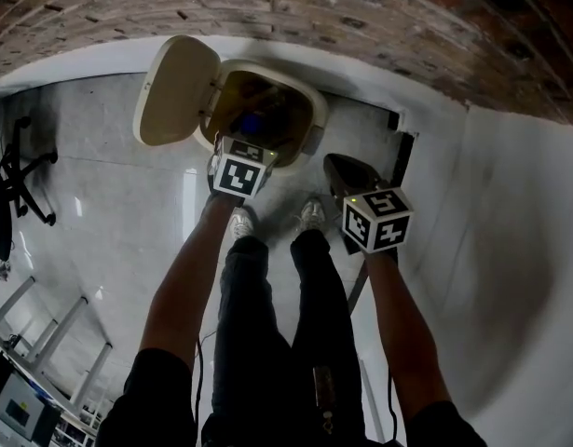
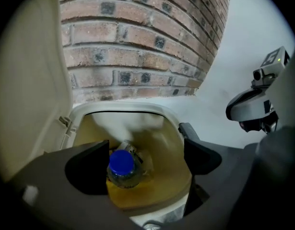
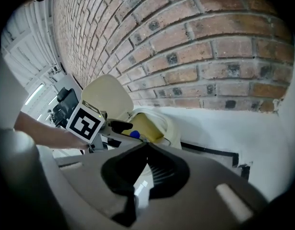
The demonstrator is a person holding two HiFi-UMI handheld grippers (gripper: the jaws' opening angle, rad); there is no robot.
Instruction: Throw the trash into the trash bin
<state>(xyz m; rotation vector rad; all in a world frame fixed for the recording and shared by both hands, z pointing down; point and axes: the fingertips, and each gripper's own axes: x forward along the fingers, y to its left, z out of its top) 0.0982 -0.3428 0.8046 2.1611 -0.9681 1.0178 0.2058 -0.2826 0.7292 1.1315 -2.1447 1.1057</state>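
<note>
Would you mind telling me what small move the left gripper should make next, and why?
Probably lift the left gripper clear of the trash bin: its jaws stand wide apart, and the blue-capped bottle shows beyond them inside the bin, apparently let go.

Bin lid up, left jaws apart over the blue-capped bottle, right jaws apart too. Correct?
No: the right gripper has its jaws together, nothing between them; the right gripper view shows it. The rest stands: bin lid up, left gripper with jaws apart over the blue-capped bottle.
</note>
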